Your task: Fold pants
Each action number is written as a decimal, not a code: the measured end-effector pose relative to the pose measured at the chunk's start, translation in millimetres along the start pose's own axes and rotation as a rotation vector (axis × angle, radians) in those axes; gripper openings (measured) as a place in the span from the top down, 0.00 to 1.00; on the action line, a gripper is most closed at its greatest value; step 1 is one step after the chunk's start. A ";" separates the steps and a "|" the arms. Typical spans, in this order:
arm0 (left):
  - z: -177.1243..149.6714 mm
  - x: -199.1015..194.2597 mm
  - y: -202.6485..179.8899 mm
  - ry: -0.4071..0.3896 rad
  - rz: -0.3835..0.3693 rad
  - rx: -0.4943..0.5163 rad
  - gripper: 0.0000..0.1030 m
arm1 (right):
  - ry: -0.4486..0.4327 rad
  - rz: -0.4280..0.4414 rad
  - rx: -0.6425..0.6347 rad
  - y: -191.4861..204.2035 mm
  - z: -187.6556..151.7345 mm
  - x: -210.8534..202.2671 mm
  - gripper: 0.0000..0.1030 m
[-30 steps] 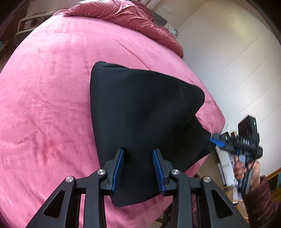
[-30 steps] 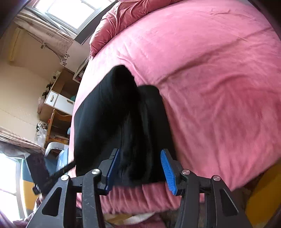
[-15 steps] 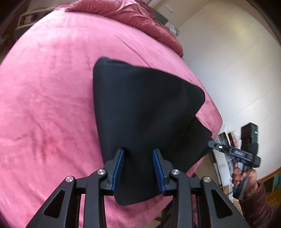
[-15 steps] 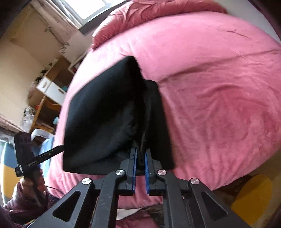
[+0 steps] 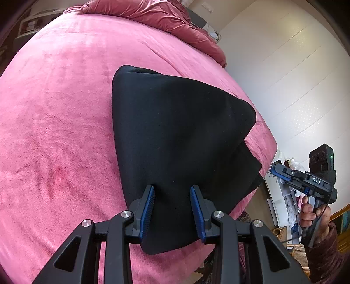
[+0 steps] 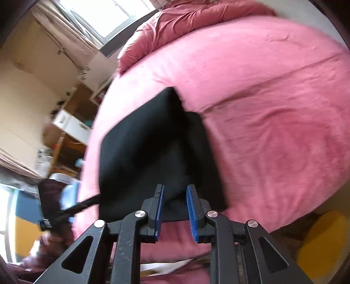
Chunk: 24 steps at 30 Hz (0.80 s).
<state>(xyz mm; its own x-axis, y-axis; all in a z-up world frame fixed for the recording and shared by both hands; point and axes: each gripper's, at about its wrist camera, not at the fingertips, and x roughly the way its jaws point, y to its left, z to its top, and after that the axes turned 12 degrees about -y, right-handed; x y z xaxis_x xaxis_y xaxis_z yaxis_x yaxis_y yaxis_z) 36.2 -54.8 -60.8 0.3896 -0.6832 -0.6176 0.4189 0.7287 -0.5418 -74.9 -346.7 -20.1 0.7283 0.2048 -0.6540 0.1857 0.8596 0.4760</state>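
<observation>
I see a big bed [image 5: 54, 122] with a fuzzy pink blanket. Soft black pants [image 5: 175, 135] lie folded at its 5 o'clock edge. My left hand-held gripper [image 5: 172, 208] is apart. My right hand-held gripper [image 6: 175, 209], marked "DAS", is apart too.

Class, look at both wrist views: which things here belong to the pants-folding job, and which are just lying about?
Belongs to the job:
black pants
left gripper
right gripper
pink bedspread, the folding surface

Just lying about:
bunched duvet
white drawer unit
window
</observation>
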 end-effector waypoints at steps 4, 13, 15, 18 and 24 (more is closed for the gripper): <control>-0.6 -2.0 -0.6 -0.003 0.001 0.006 0.67 | 0.069 -0.030 0.065 1.1 -5.8 27.1 0.78; 0.3 -2.4 -7.2 -0.006 0.006 0.022 0.67 | 0.019 -0.106 0.188 -15.1 -1.5 52.1 0.91; 0.8 -2.5 -8.0 -0.006 0.006 0.022 0.67 | -0.001 -0.097 0.156 -9.1 2.7 44.8 0.92; 2.6 -4.4 -8.4 -0.011 0.001 0.019 0.67 | -0.025 -0.062 0.097 4.8 6.0 23.2 0.93; 5.9 -6.7 -8.8 -0.012 -0.010 0.029 0.67 | 0.012 -0.078 0.045 4.4 -12.2 -1.3 0.93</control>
<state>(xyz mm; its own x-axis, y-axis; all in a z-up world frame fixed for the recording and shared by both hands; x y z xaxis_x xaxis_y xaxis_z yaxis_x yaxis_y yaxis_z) 34.8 -56.9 -48.6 0.3952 -0.6914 -0.6048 0.4469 0.7200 -0.5309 -83.1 -337.5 -24.4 0.7024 0.1438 -0.6971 0.2711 0.8515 0.4488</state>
